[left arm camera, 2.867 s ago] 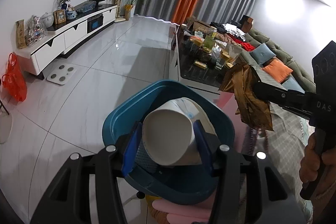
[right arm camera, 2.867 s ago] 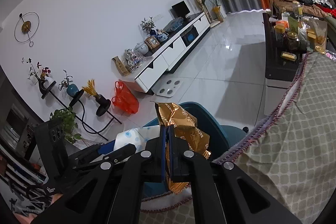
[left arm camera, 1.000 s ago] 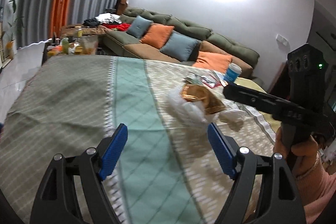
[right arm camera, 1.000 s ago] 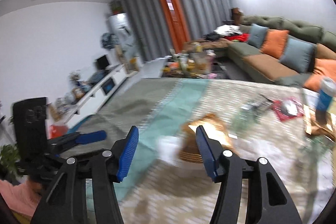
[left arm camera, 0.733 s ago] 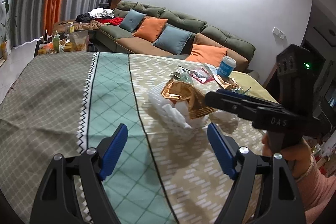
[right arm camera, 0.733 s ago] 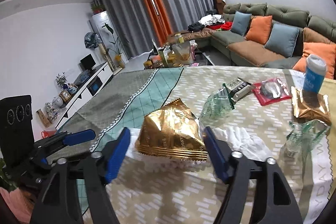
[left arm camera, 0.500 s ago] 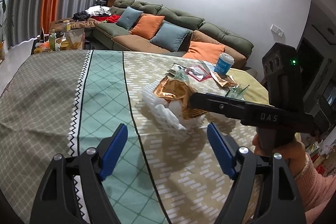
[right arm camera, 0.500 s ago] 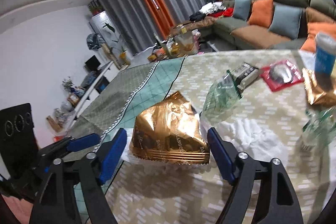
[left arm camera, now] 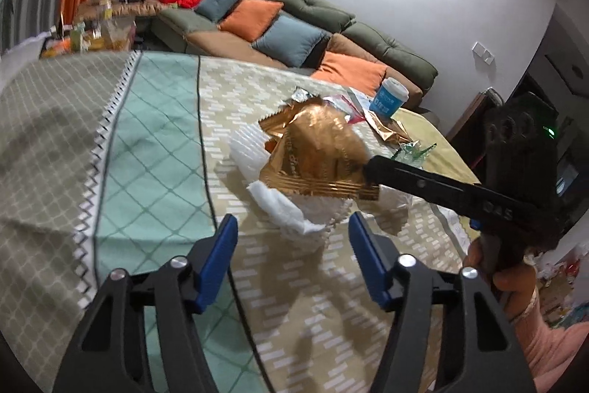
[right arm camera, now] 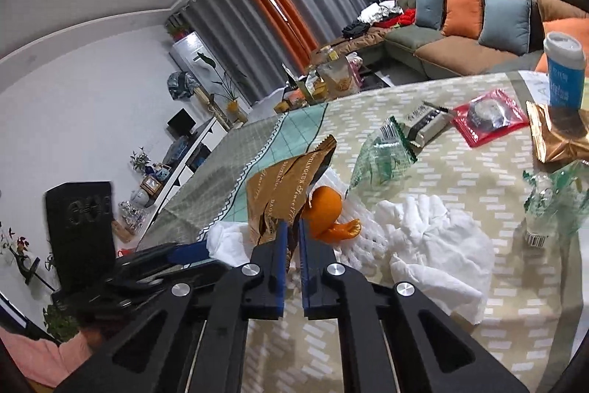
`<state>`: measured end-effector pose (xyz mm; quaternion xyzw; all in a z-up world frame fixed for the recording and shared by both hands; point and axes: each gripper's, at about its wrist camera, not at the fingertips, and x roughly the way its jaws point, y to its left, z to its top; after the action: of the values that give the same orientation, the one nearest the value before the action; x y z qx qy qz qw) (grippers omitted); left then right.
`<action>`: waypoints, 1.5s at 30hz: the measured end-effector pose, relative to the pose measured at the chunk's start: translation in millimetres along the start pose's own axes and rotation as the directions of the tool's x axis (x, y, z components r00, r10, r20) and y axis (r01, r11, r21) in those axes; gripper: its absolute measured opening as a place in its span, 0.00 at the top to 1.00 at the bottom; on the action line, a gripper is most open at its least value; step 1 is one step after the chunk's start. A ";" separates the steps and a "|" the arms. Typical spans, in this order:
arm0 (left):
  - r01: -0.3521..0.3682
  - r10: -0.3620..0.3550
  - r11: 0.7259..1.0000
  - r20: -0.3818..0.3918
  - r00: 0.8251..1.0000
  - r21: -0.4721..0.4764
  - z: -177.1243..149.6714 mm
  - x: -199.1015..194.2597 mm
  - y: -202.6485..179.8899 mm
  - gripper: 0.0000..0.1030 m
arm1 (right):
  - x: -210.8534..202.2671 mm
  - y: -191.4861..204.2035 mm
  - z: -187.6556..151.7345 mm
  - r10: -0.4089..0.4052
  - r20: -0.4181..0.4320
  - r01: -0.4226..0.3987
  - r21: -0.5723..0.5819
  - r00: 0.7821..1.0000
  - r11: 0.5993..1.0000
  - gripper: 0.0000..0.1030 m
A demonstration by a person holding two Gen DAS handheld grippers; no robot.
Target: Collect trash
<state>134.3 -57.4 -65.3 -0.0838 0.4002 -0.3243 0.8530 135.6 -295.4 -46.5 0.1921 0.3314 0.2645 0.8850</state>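
On the patterned tablecloth lies a gold snack bag over white foam wrap. My right gripper is shut on the bag's lower seam; in the left wrist view it reaches in from the right. An orange peel shows just behind the bag. My left gripper is low over the cloth, its jaws closing, with the near edge of the foam wrap between the tips and neither pad touching it.
Crumpled white tissue, clear green wrappers, a red packet, another gold wrapper and a blue-and-white cup lie farther along the table. A green sofa with cushions stands behind. A hand holds the right gripper.
The right jaws, which straddled the gold bag half a second ago, have shut on its seam. The left gripper has come closer to the foam wrap, and its jaws have narrowed.
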 end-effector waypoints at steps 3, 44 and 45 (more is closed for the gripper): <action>0.009 -0.010 0.999 -0.032 0.999 -0.036 2.4 10.8 5.5 0.72 | -7.8 0.8 -2.3 0.004 0.014 -0.004 0.001 1.000 1.000 0.95; 0.050 -0.056 0.993 -0.053 0.997 -0.105 6.9 14.5 16.3 0.94 | -40.1 -28.8 -15.5 0.038 0.029 -0.040 0.105 0.999 0.994 0.86; 0.048 -0.053 0.994 -0.044 0.998 -0.097 5.8 11.0 14.9 0.94 | -37.1 -29.8 -16.0 0.045 0.023 -0.047 0.105 0.999 0.993 0.73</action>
<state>150.9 -53.3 -74.3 -0.1274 0.4329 -0.3280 0.8299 111.0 -338.2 -55.2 0.2491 0.3312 0.2650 0.8706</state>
